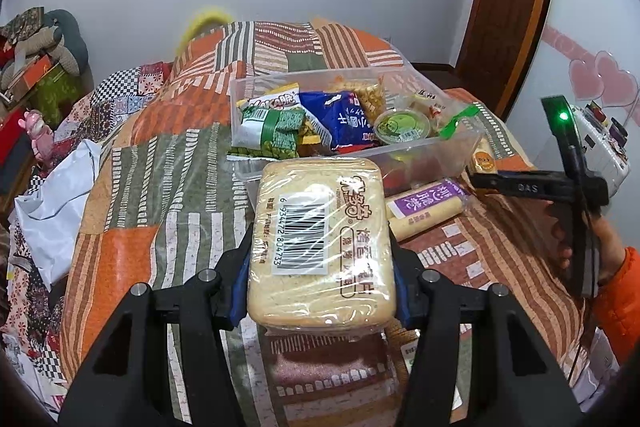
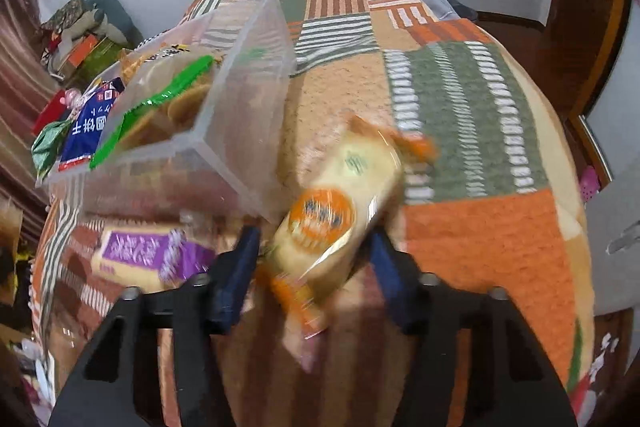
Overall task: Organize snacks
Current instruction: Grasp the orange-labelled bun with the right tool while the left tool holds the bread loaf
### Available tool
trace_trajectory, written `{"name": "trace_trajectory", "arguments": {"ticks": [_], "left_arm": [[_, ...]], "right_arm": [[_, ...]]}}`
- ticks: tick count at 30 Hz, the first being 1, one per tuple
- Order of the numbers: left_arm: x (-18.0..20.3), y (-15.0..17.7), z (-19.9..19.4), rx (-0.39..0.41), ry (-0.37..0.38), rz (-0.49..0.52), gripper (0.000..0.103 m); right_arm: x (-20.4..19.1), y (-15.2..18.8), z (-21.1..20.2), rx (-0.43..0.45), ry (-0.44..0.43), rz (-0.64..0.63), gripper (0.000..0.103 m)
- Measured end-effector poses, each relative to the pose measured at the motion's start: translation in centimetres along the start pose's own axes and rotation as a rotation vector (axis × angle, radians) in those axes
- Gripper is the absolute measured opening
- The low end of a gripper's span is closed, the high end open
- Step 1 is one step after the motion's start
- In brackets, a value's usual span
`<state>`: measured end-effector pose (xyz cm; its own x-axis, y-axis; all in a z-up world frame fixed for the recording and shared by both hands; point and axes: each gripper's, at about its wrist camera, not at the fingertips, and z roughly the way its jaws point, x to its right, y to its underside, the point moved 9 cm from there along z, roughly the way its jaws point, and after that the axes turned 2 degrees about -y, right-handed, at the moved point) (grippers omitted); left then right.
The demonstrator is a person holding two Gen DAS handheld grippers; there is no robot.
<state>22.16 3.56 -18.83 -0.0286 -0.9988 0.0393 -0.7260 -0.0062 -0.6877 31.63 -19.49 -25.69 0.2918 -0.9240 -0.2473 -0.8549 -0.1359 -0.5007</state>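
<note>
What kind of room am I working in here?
Most likely a bedroom at home: the snacks lie on a bed under a patchwork quilt, a wooden door stands in the corner, and heart stickers decorate the wall.

A wrapped pale toast pack [image 1: 322,247] sat before a clear bin [image 1: 432,147] of snacks; two cracker rolls [image 1: 426,213] lay beside it.
</note>
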Motion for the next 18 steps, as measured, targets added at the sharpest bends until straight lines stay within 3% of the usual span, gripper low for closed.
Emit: {"name": "trace_trajectory", "arguments": {"ticks": [8, 12, 15, 16, 18], "left_arm": [[0.6, -0.6, -0.1, 0.011, 0.003, -0.001, 0.055], [0.6, -1.5, -0.3, 0.025, 0.003, -0.015, 0.055], [0.6, -2.4, -0.5, 0.041, -0.003, -0.018, 0.055], [0.5, -2.8, -0.6, 0.047, -0.006, -0.018, 0.055], [0.4, -3.6, -0.8, 0.061, -0.011, -0.018, 0.055]], "right_arm": [[1.4, 0.5, -2.2, 0.002, 0.016, -0.015, 0.04], [0.6, -0.9, -0.9, 0.016, 0.035, -0.029, 0.053], [0.3, -1.6, 0.7, 0.013, 0.054, -0.036, 0.053], [0.4, -1.6, 1.3, 0.007, 0.064, -0.036, 0.053], [0.6, -1.8, 1.6, 0.027, 0.101, -0.046, 0.036]]}}
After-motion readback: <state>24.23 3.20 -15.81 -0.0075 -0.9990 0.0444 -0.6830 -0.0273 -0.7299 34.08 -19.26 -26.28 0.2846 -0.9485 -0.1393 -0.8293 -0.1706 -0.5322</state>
